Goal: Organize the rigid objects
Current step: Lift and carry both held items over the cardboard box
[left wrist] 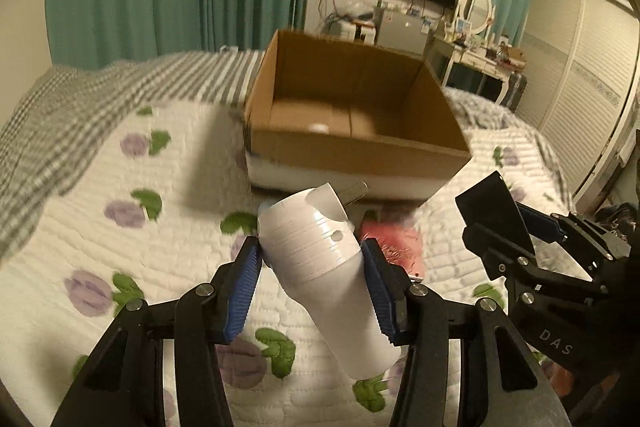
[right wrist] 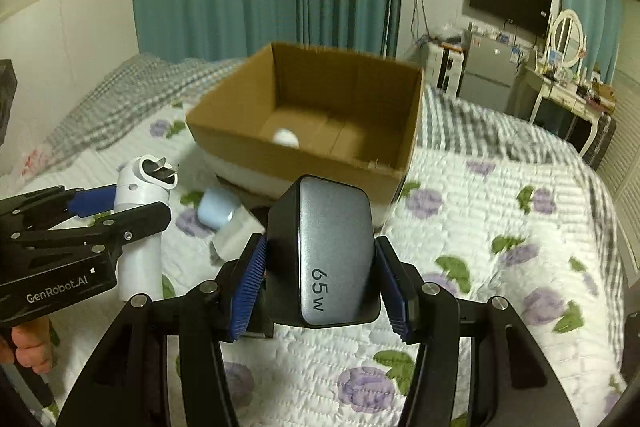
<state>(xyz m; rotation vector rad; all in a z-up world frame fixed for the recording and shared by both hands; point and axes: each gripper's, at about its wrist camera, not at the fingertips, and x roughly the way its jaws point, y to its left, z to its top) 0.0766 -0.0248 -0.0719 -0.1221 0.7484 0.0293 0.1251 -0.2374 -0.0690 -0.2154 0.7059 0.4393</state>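
My left tongs (left wrist: 312, 267) clamp a white plug (left wrist: 320, 263) — right tongs (right wrist: 320, 267) clamp a 65W charger (right wrist: 332, 255). Both hang just short of the box (right wrist: 304, 163).

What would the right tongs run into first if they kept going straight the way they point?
Probably the near wall of the cardboard box, dead ahead beyond the charger held by the right tongs. Depth is unclear; they might clear the rim.
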